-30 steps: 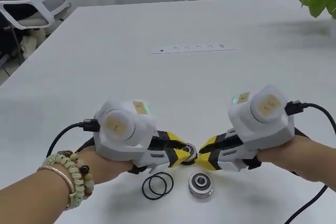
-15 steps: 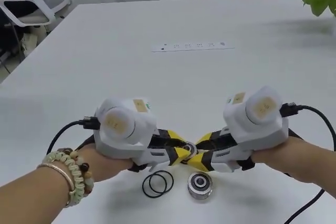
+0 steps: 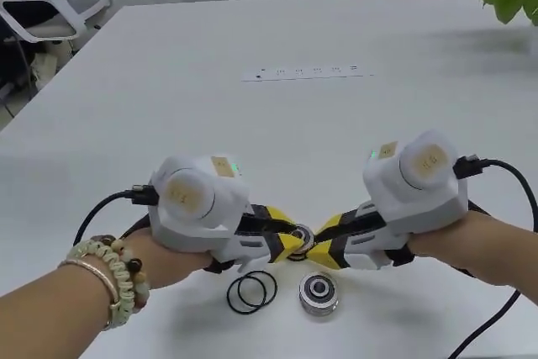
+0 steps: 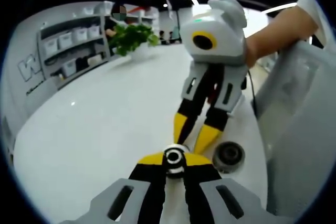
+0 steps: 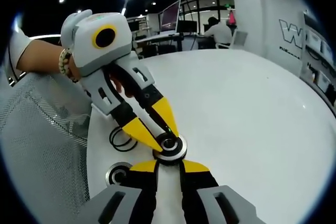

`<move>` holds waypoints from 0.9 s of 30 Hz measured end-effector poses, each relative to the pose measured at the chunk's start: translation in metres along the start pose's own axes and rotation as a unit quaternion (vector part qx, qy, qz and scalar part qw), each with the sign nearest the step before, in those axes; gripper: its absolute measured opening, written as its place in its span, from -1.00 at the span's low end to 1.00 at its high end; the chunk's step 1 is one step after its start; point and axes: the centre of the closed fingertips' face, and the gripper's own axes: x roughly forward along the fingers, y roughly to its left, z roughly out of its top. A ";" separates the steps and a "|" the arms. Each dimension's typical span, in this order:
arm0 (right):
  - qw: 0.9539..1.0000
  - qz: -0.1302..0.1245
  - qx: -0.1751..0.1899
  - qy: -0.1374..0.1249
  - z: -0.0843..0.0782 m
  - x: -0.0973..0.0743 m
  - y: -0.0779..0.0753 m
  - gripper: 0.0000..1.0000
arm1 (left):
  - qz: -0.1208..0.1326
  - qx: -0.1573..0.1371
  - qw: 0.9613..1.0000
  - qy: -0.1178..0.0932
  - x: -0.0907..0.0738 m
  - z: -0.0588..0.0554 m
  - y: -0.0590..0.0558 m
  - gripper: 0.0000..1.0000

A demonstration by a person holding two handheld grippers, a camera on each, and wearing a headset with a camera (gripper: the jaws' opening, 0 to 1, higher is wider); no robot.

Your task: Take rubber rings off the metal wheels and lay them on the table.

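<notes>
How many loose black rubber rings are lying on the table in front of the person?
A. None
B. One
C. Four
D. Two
D: two black rubber rings lie overlapping on the table, beside the loose metal wheel and just below the held wheel.

**Legible markings: one letter only**

A large letter "W" stands on the wall (image 4: 30, 67) in the left gripper view. The same letter shows on the wall (image 5: 292, 33) in the right gripper view, and the characters after it are unreadable. The print on the small stickers (image 3: 222, 169) and the power strip (image 3: 307, 72) is too small to read.
</notes>
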 end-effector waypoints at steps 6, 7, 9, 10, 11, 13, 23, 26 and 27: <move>1.000 0.000 0.006 -0.005 0.003 0.002 0.002 -0.60 | 0.001 -0.001 1.000 -0.001 0.000 0.000 0.000 -0.74; 1.000 0.000 0.010 -0.006 0.004 0.002 0.002 -0.58 | 0.001 -0.001 1.000 -0.001 0.000 0.000 0.000 -0.74; 1.000 -0.006 0.000 -0.004 0.004 0.003 0.001 -0.58 | 0.001 -0.001 1.000 -0.001 0.000 0.000 0.000 -0.74; 1.000 -0.009 -0.008 -0.003 0.004 0.003 0.001 -0.59 | 0.001 -0.001 1.000 -0.001 0.000 0.000 0.000 -0.74; 1.000 -0.011 -0.012 -0.004 0.004 0.004 0.001 -0.58 | 0.000 -0.002 1.000 -0.001 0.000 0.000 0.000 -0.74; 1.000 -0.017 -0.020 -0.002 0.005 0.006 0.000 -0.56 | 0.000 -0.001 1.000 -0.001 0.000 0.000 -0.001 -0.74; 0.999 -0.014 -0.038 0.002 0.005 0.006 -0.001 -0.56 | -0.002 0.000 1.000 -0.001 0.001 0.001 -0.002 -0.74; 0.999 -0.012 -0.040 0.006 0.004 0.005 -0.001 -0.57 | -0.004 0.001 1.000 -0.002 0.001 0.001 -0.003 -0.74; 0.999 -0.011 -0.039 0.006 0.004 0.005 -0.001 -0.57 | -0.005 0.002 1.000 -0.002 0.001 0.001 -0.003 -0.74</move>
